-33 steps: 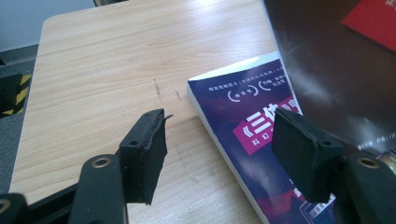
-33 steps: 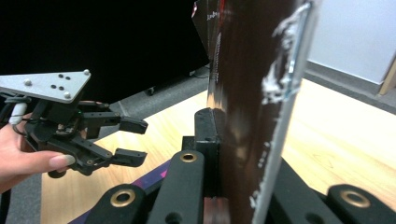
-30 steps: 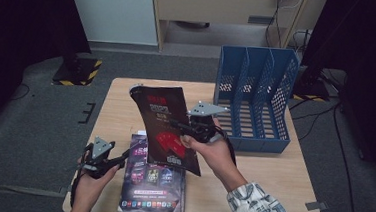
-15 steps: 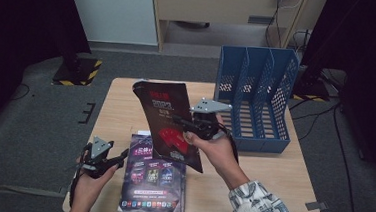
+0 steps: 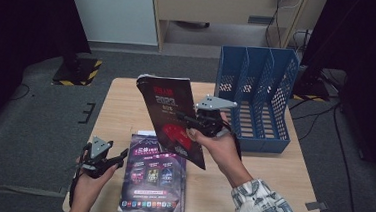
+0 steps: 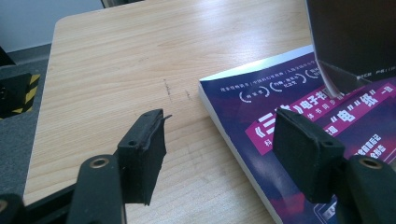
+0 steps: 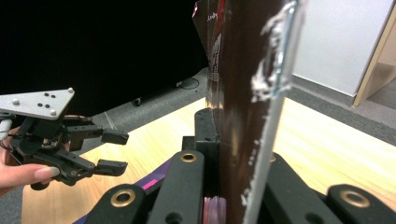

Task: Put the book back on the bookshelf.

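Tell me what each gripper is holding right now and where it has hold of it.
The right gripper is clamped on the right-hand edge of the dark magazine, lifted off the table. The left gripper is open and holds nothing.

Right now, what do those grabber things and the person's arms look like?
Both are black. The left gripper and right gripper each carry a grey three-cornered plate with small holes on top. Brass-coloured rivets join the arms; the pads are chunky black blocks. The right sleeve is white with a blue-grey pattern.
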`<action>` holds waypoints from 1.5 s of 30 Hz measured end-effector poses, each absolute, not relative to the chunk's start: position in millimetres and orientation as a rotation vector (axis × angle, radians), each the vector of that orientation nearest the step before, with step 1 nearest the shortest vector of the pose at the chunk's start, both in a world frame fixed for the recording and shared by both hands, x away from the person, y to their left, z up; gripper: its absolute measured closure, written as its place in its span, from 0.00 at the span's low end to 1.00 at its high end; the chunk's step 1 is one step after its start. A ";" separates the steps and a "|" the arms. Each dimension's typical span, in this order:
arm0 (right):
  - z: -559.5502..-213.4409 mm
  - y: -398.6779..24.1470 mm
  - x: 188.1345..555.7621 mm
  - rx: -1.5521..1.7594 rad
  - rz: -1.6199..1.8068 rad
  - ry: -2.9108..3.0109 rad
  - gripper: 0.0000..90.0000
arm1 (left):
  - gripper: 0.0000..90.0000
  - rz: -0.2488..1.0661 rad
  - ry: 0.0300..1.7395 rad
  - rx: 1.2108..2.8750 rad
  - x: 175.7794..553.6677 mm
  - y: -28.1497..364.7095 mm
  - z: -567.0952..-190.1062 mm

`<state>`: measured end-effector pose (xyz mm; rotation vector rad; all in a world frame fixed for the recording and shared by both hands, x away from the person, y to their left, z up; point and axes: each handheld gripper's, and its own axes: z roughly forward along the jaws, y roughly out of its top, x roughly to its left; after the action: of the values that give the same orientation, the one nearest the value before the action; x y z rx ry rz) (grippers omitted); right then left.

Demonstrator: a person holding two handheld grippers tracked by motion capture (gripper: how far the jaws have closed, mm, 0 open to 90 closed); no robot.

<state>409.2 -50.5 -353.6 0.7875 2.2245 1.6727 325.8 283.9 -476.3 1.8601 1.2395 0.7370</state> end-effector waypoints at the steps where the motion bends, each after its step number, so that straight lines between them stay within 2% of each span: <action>1: -353.6 -50.5 409.2 0.788 1.673 2.225 0.97 | 0.38 0.737 1.240 1.860 325.8 283.9 -476.3; 29: -342.2 -62.1 412.3 0.802 1.686 2.170 0.97 | 0.38 0.737 1.245 1.869 326.4 284.1 -477.4; 45: -330.8 -83.3 414.2 0.827 1.706 2.101 0.97 | 0.38 0.739 1.246 1.869 326.3 284.5 -477.2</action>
<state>414.2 -83.3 -330.8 0.8273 2.1013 1.7064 326.3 284.5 -477.2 1.8685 1.2459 0.7394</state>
